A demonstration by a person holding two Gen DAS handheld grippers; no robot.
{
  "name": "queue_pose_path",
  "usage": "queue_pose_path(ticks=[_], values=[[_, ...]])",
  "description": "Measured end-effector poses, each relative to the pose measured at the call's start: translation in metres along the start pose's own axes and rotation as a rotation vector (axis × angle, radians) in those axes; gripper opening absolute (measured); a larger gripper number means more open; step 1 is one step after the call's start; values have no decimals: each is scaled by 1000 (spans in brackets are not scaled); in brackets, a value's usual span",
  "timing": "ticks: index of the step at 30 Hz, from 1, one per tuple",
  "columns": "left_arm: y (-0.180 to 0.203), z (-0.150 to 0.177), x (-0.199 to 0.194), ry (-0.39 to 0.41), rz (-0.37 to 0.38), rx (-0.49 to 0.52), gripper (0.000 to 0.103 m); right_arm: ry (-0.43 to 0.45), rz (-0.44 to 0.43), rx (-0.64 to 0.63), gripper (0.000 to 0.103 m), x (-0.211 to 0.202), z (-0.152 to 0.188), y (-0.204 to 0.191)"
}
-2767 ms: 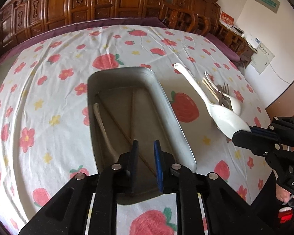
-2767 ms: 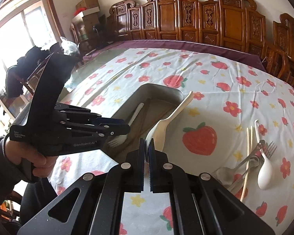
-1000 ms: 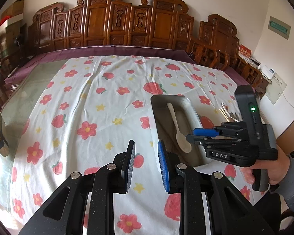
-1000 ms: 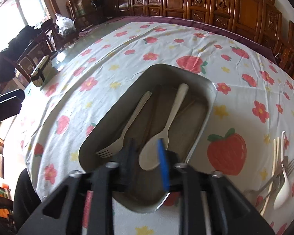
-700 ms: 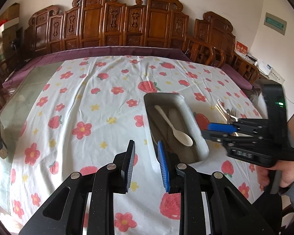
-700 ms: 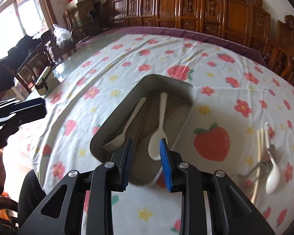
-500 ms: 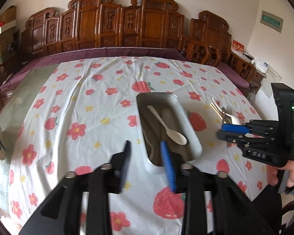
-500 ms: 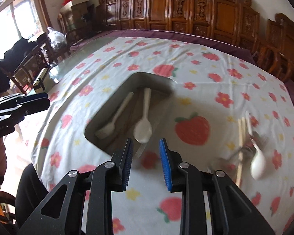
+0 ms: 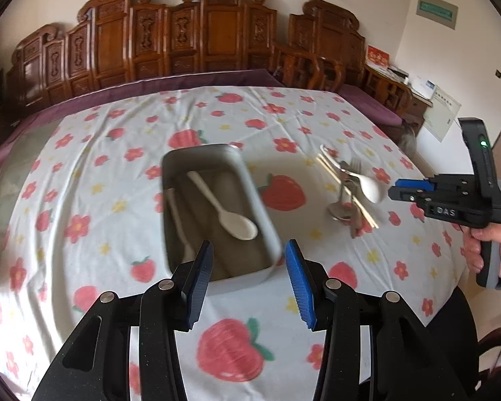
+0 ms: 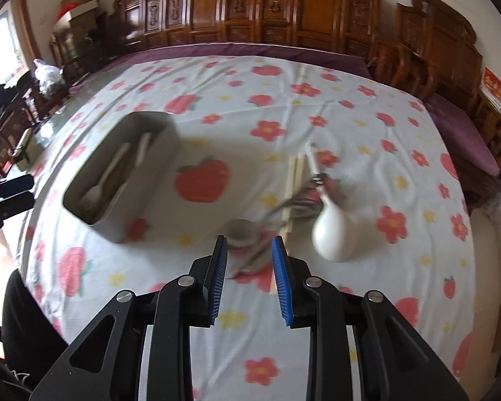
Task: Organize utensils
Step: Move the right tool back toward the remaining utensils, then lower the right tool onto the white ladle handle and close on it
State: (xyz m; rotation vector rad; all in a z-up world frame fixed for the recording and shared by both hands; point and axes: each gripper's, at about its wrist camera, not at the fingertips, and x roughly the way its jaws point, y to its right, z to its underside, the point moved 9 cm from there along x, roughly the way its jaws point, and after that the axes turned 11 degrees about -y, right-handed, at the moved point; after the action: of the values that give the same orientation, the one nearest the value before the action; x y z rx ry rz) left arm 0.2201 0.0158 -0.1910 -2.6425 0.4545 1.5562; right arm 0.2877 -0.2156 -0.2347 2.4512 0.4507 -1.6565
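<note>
A grey metal tray (image 9: pixel 255 200) (image 10: pixel 163 153) lies on the strawberry tablecloth and holds a cream spoon (image 9: pixel 223 205), a cream fork (image 9: pixel 178 220) (image 10: pixel 105 180) and chopsticks. To its right lies a pile: a white spoon (image 10: pixel 334 230) (image 9: pixel 367 187), wooden chopsticks (image 10: pixel 292 183), a metal spoon (image 10: pixel 242 230) and a metal fork (image 9: pixel 352 168). My left gripper (image 9: pixel 248 274) is open and empty over the tray's near end. My right gripper (image 10: pixel 248 269) is open and empty just before the pile; it also shows in the left wrist view (image 9: pixel 414 192).
The tablecloth (image 9: pixel 117 140) covers a large table with a purple edge (image 10: pixel 250 48). Carved wooden chairs (image 9: pixel 217 33) line the far side. A small box (image 10: pixel 25 148) sits at the left table edge.
My right gripper let the cream spoon go into the tray, opened, and swung right to the pile. My left gripper pulled back from the tray and opened wider.
</note>
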Motion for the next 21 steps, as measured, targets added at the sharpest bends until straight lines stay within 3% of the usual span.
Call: queue_pose_path(ticks=[8,12,20,21], values=[[32,-12,24,-24,26,11,43,-41,58,29,30,32,-1,49],[42,-12,36,-45,30,24,43,-70,80,39,40,52,-3,66],[55,-13,55,-79,30,34,43,-81,113,34,44,80,-17,72],[56,-13,57,-82,30,36,43,-84,121,30,51,83,-18,71]])
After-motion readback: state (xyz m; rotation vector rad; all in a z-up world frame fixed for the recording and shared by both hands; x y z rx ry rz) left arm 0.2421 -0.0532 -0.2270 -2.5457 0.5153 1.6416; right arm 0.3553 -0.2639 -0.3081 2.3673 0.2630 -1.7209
